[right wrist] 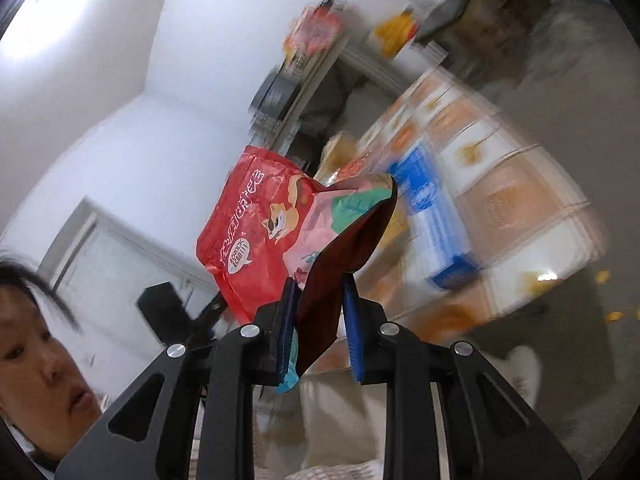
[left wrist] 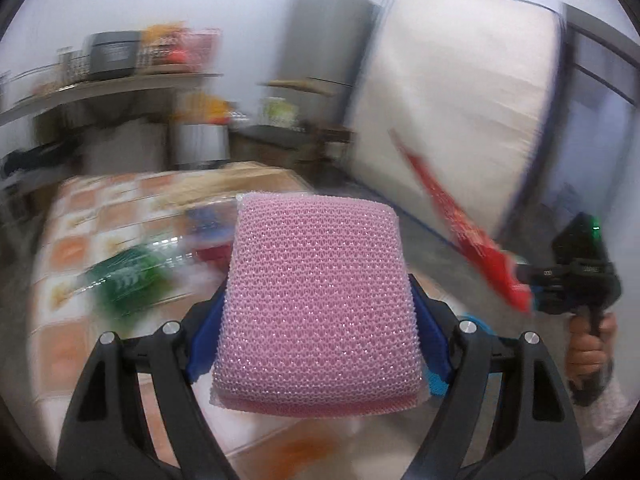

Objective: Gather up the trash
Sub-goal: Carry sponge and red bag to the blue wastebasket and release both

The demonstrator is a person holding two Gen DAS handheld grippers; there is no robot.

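My left gripper is shut on a pink mesh sponge, held up above the table. My right gripper is shut on a red snack bag with a cartoon squirrel on it, lifted clear of the table. In the left wrist view the right gripper shows at the right edge with the red bag sticking up and to the left. On the table lie a green packet and a blue and white box. Both views are motion-blurred.
The table has an orange and white checked cloth. Behind it stand shelves with appliances and food packs, a grey fridge and a white mattress leaning on the wall. The person's face shows in the right wrist view.
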